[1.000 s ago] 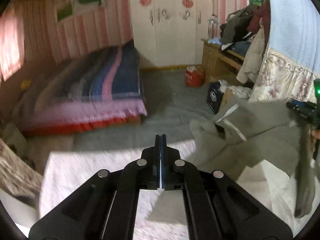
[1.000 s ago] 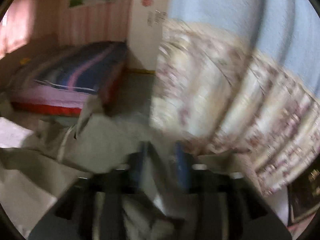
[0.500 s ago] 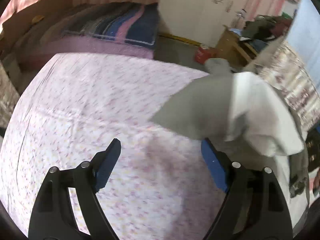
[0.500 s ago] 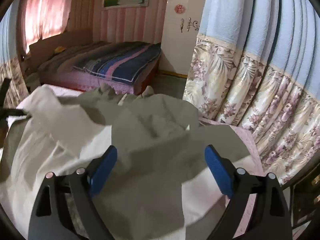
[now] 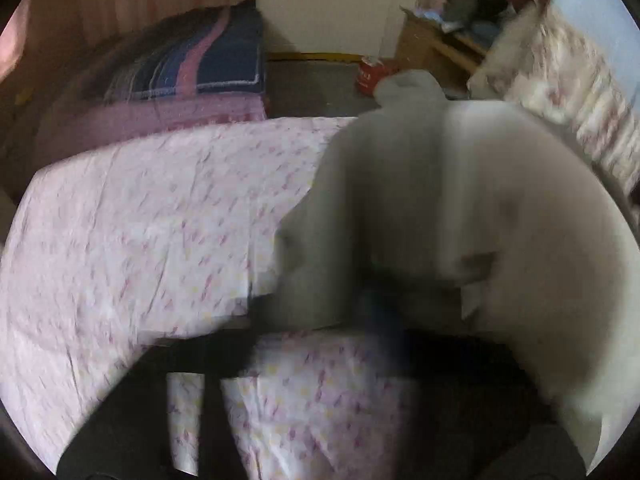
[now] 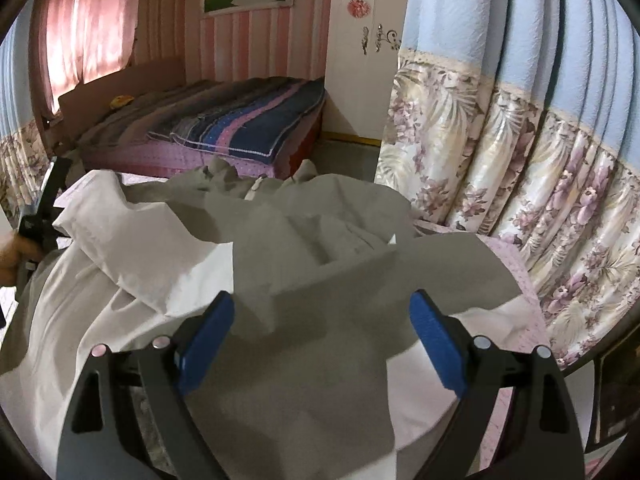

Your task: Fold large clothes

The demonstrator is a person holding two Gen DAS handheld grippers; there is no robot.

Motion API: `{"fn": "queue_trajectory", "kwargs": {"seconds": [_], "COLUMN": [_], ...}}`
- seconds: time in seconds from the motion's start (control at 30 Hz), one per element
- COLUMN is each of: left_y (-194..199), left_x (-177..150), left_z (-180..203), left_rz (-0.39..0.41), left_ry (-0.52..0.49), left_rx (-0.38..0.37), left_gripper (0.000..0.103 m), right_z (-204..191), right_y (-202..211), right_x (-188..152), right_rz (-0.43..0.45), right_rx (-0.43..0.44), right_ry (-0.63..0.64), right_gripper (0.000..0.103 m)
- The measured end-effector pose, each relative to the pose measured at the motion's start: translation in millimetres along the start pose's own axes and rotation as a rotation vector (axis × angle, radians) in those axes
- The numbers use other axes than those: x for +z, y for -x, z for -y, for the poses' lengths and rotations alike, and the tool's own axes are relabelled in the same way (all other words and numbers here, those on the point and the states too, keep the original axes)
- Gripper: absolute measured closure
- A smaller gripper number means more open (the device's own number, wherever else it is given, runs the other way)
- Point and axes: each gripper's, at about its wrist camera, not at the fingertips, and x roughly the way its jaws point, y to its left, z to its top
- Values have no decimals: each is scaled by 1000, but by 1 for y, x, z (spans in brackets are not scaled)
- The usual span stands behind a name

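Observation:
A large grey and off-white garment (image 6: 280, 240) lies crumpled in a heap on the floral bedsheet (image 5: 140, 220). In the blurred left wrist view the garment (image 5: 440, 200) fills the right half. My left gripper (image 5: 316, 320) is low at its near edge; the jaws are closing but still stand apart, with the hem between them. My right gripper (image 6: 320, 340) hangs open above the garment's near side, its blue pads (image 6: 208, 336) wide apart and nothing pressed between them. The left gripper (image 6: 44, 208) and a hand also show at the left edge of the right wrist view.
A flowered curtain (image 6: 520, 140) hangs close on the right of the bed. Across the floor stands a second bed (image 6: 240, 120) with a striped blanket. A white wardrobe (image 5: 328, 8), a red bucket (image 5: 368, 74) and a cluttered desk (image 5: 440, 40) stand farther back.
My left gripper opened wide, dropped to the garment's edge and its jaws have come partly together. My right gripper let go of the cloth, opened wide and swung back over the heap.

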Motion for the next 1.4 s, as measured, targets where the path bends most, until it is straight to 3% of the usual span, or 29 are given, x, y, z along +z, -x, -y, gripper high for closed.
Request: {"fn": "queue_trajectory", "kwargs": {"seconds": [0.07, 0.17, 0.23, 0.33, 0.37, 0.4, 0.43, 0.47, 0.53, 0.57, 0.67, 0.87, 0.97, 1.07, 1.1, 1.13, 1.17, 1.23, 1.27, 1.33, 1.37, 1.4], "left_y": [4, 26, 44, 53, 44, 37, 32, 26, 29, 36, 69, 133, 154, 179, 184, 189, 196, 208, 212, 216, 219, 220], "left_x": [11, 43, 63, 72, 71, 68, 62, 53, 37, 26, -11, -99, -138, -191, -204, -217, -235, -260, -272, -289, -294, -298], "left_z": [9, -1, -7, 2, 2, 0, -3, -11, -27, -38, -44, -2, 14, 32, 36, 39, 45, 53, 58, 64, 62, 64], "left_rz": [55, 206, 282, 316, 277, 245, 228, 200, 176, 167, 188, 178, 142, 111, 106, 101, 97, 108, 115, 126, 125, 128], "left_ry": [-62, -89, -97, -206, -207, -199, -189, -161, -87, -17, 87, 89, 122, 147, 152, 154, 164, 177, 176, 173, 177, 178], "left_rx": [49, 141, 146, 255, 269, 285, 312, 327, 312, 289, 235, 169, 118, 78, 69, 55, 42, 51, 52, 62, 61, 64], "left_gripper": [97, 96, 93, 83, 77, 71, 57, 48, 40, 29, 11, 3, 3, 3, 3, 3, 3, 3, 3, 3, 3, 3], "right_z": [-4, -13, -19, -31, -35, -40, -43, -46, -50, -53, -58, -67, -84, -98, -96, -90, -81, -59, -48, -33, -25, -15], "right_y": [-9, -17, -17, -18, -19, -21, -23, -24, -25, -26, -28, 33, 45, 37, 33, 31, 30, 41, 53, 69, 77, 88], "right_x": [4, 13, 19, 22, 22, 20, 18, 16, 11, 7, -14, -67, -88, -104, -107, -109, -109, -110, -111, -115, -118, -128], "right_rz": [-10, -8, 7, 14, 10, 3, -4, -12, -20, -29, -86, -42, -40, -37, -40, -40, -46, -20, 11, 21, 13, -34], "right_rx": [7, 8, 24, 50, 56, 61, 60, 60, 65, 58, 23, 94, 127, -9, -57, -74, -61, -93, -115, -129, -119, -103], "right_ry": [4, 12, 4, 3, 6, 10, 12, 14, 21, 35, 57, -8, 30, 117, 129, 107, 71, -24, -62, -108, -127, -140], "right_gripper": [13, 13, 13, 13, 13, 13, 13, 13, 13, 13, 13, 8, 8, 9, 10, 32, 65, 76, 77, 70, 41, 18]}}
